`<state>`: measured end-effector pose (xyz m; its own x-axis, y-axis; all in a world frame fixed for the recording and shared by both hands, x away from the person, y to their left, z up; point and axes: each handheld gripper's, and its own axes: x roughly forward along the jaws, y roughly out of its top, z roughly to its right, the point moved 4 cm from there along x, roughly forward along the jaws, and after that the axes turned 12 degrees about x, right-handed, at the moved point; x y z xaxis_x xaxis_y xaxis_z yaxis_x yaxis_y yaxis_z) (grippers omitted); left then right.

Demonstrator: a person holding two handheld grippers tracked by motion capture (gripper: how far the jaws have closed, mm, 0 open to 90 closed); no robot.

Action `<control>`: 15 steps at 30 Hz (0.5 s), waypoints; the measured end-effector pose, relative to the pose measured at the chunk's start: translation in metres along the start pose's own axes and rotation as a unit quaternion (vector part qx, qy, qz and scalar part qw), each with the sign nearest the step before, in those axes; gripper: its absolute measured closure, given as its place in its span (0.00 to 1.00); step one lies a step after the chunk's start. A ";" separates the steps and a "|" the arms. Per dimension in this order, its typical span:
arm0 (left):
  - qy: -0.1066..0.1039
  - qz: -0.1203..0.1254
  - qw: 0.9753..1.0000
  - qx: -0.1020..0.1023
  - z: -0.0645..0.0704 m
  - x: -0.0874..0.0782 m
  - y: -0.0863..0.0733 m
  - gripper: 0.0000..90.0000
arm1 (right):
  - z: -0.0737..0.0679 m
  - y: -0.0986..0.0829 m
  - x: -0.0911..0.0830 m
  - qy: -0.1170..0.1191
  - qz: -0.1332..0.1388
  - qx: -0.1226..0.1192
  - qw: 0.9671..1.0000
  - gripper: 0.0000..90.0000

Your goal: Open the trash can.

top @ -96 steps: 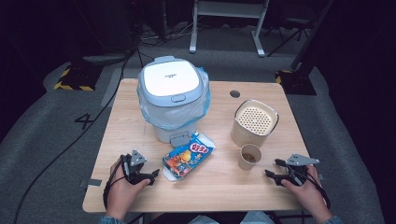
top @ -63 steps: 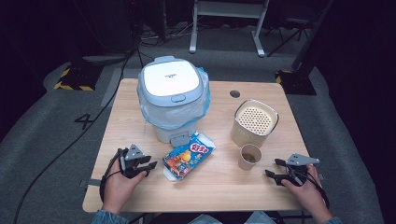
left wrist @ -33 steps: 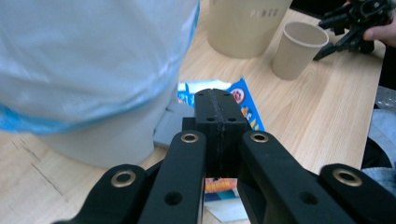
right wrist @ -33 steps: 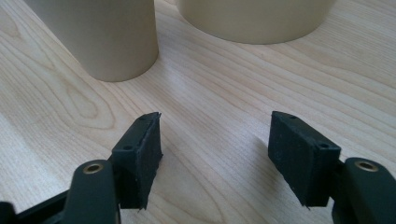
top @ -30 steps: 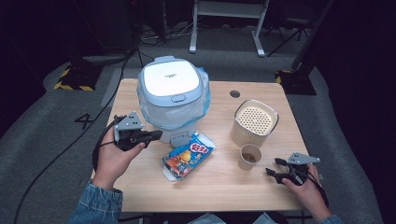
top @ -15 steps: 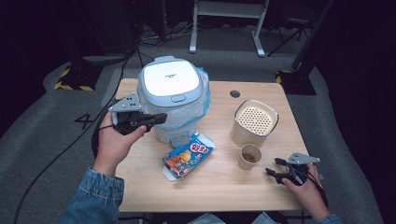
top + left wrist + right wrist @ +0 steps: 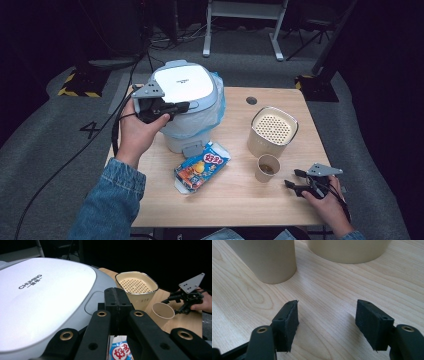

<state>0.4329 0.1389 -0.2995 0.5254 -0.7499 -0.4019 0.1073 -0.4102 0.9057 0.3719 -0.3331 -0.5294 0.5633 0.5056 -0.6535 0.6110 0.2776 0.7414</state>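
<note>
- Your left gripper (image 7: 176,106), jaws pressed together with nothing between them, hovers over the near edge of the lidded bin (image 7: 184,107), which stands at the table's (image 7: 235,197) back left
- Your right gripper (image 7: 295,181), jaws spread and empty, rests on the table just beside the paper cup (image 7: 267,167)
- Step in hand, as judged: approach to the bin's lid; next, lower the closed tips onto the release panel (image 7: 96,303) and press

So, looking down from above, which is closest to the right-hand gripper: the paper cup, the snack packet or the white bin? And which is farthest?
From the right gripper, in the high view:
1. Paper cup, just to its left.
2. Snack packet, mid-table.
3. White bin, far left corner, by the left gripper.
</note>
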 end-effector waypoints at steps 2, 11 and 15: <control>0.005 -0.003 1.000 -0.001 -0.004 0.005 0.000 1.00 | 0.000 0.000 0.000 0.000 0.000 0.000 1.000 0.40; 0.006 -0.017 1.000 -0.001 -0.008 0.015 -0.001 1.00 | 0.000 0.000 0.000 0.000 0.000 0.000 1.000 0.40; 0.004 -0.016 1.000 -0.006 -0.007 0.017 0.000 1.00 | 0.000 0.000 0.000 0.000 0.000 0.000 1.000 0.40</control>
<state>0.4475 0.1304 -0.3056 0.5287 -0.7321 -0.4296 0.1337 -0.4279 0.8939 0.3719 -0.3331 -0.5294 0.5633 0.5058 -0.6534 0.6108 0.2777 0.7415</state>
